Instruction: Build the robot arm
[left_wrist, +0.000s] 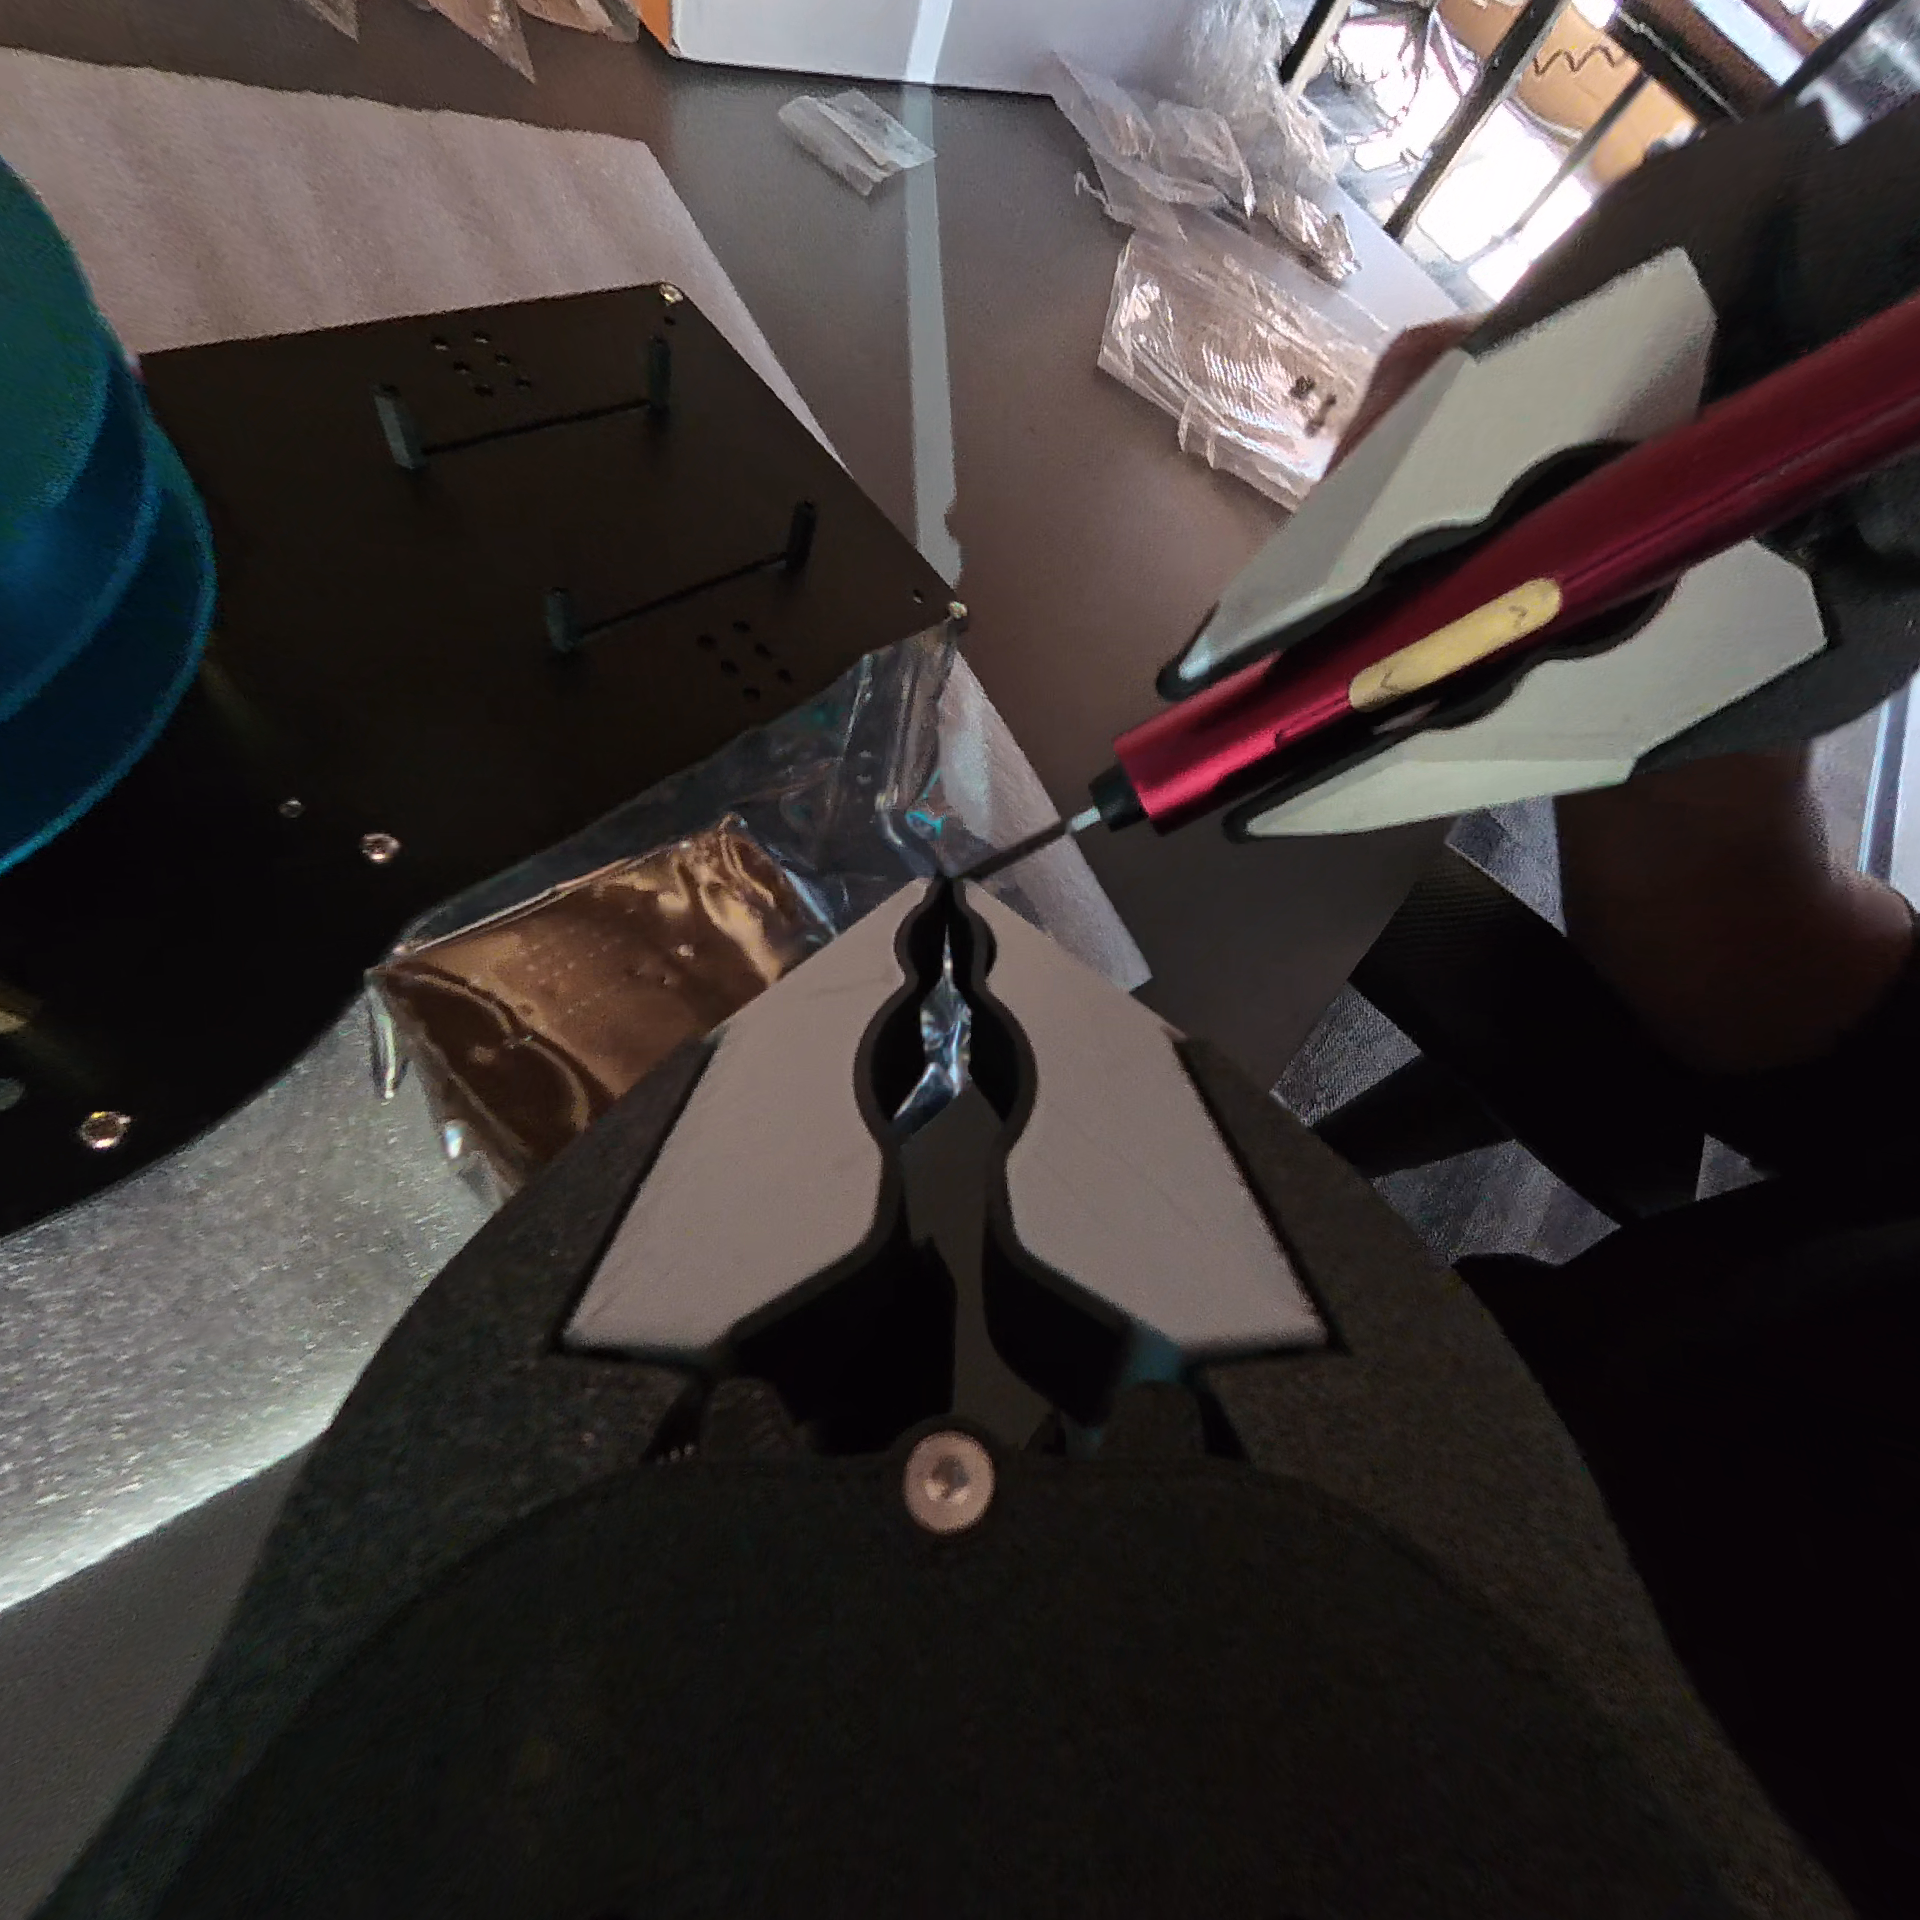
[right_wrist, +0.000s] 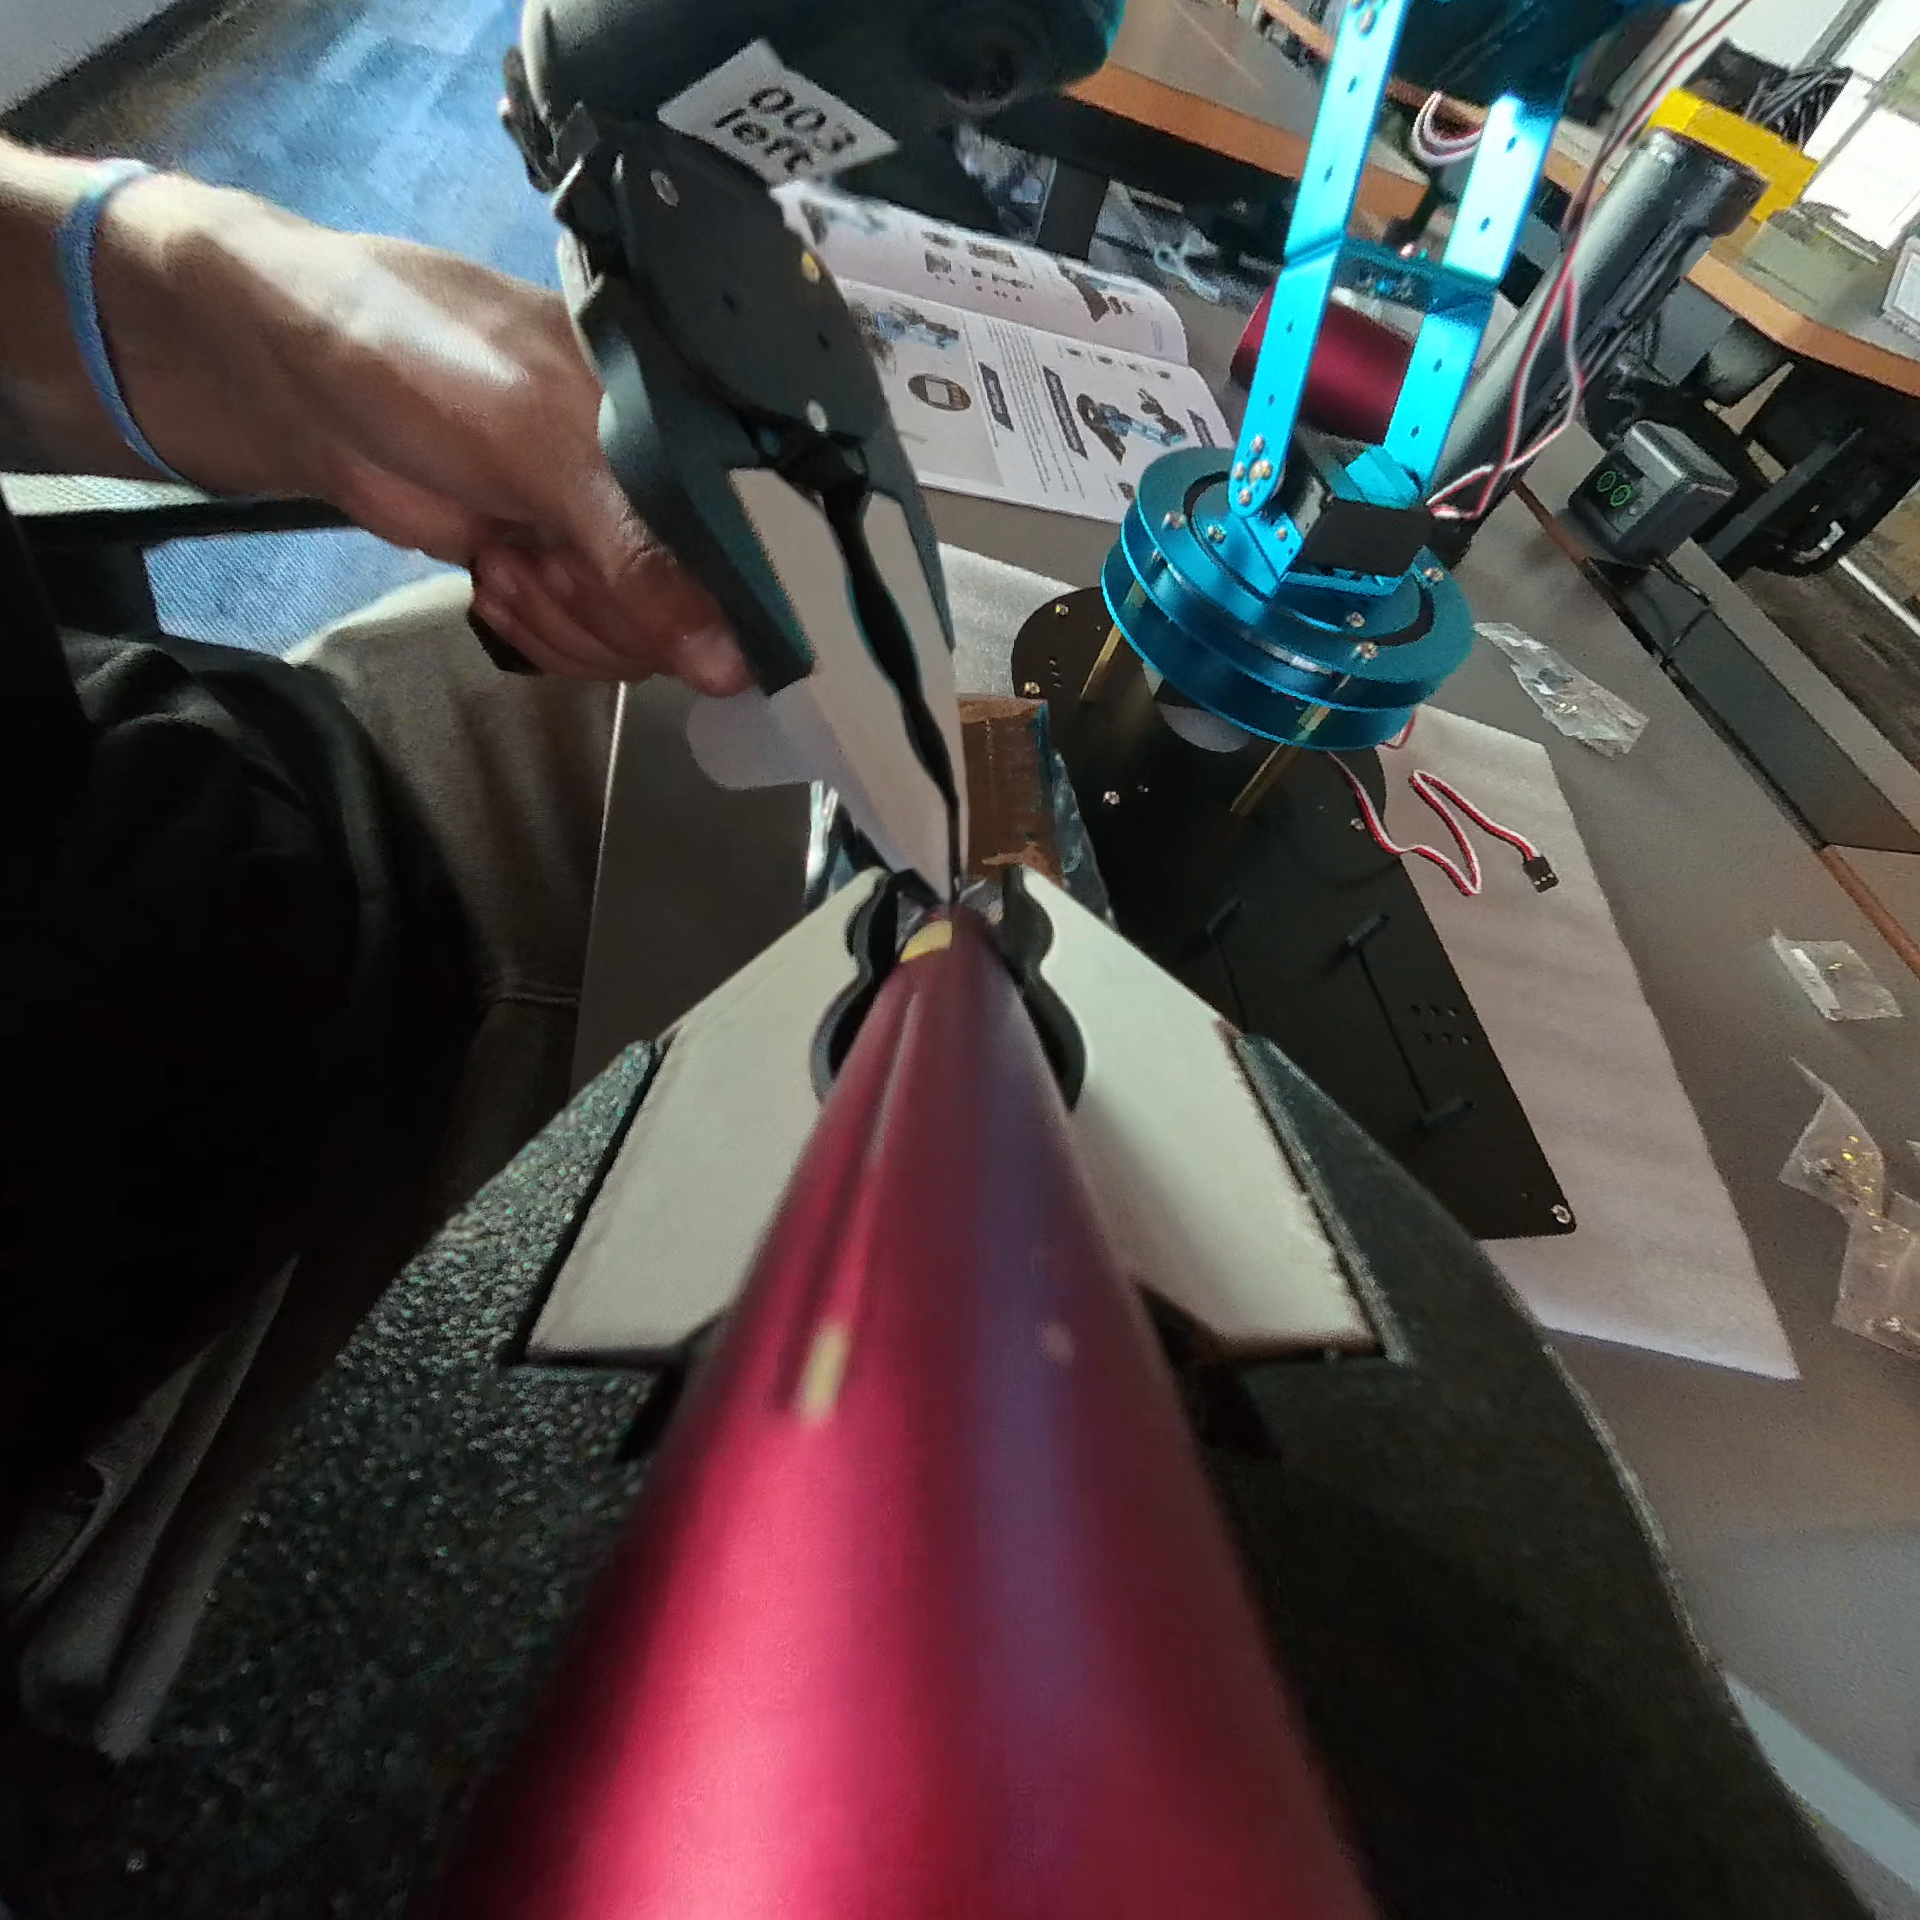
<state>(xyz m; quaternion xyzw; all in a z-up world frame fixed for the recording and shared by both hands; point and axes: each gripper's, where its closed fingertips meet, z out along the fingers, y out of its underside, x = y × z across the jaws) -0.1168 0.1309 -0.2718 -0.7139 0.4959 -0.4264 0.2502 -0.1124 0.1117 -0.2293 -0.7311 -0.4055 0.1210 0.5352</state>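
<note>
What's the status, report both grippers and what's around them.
Left gripper shut on clear plastic bag. Right gripper shut on red screwdriver, bit at left's tips. Black base plate beside them.

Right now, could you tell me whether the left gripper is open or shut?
Shut: in the left wrist view the left gripper has its fingertips meeting, pinching the edge of a clear plastic bag.
</note>
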